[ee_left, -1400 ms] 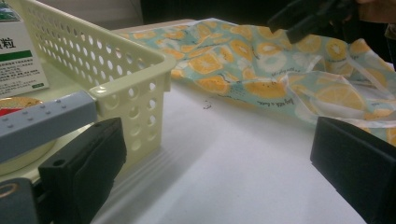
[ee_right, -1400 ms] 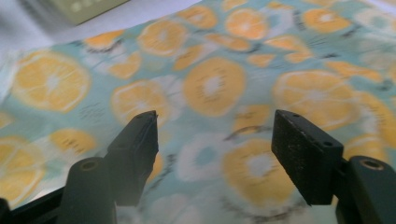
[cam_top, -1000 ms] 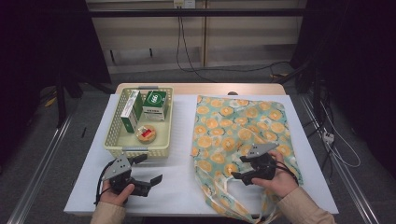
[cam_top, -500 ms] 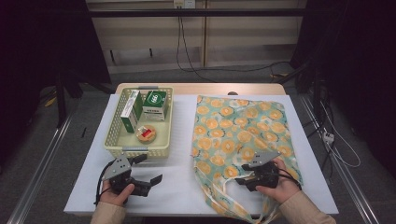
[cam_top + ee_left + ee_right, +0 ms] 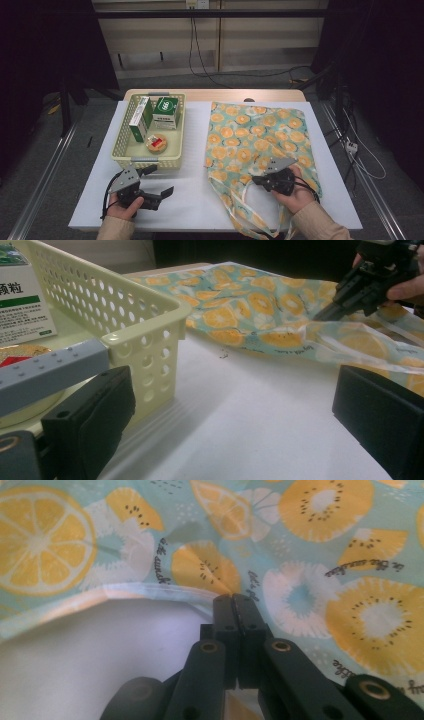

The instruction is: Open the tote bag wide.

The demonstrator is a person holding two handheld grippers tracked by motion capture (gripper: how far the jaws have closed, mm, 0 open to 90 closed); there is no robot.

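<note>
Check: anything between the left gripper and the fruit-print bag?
Nothing visible. The left gripper, jaws open, looks across bare white table to the bag; the basket stands off to one side. The right gripper has just closed at the bag's edge.

A white-topped table (image 5: 195,197) carries everything here, with a strip of bare wood showing along its far edge. Towards the far left corner sits a pale yellow perforated basket (image 5: 121,150), its near rim about midway down the table. Spread flat over the right half, from the far edge down to the near edge, lies a teal cloth bag (image 5: 255,135) printed with orange slices, well apart from the basket.
</note>
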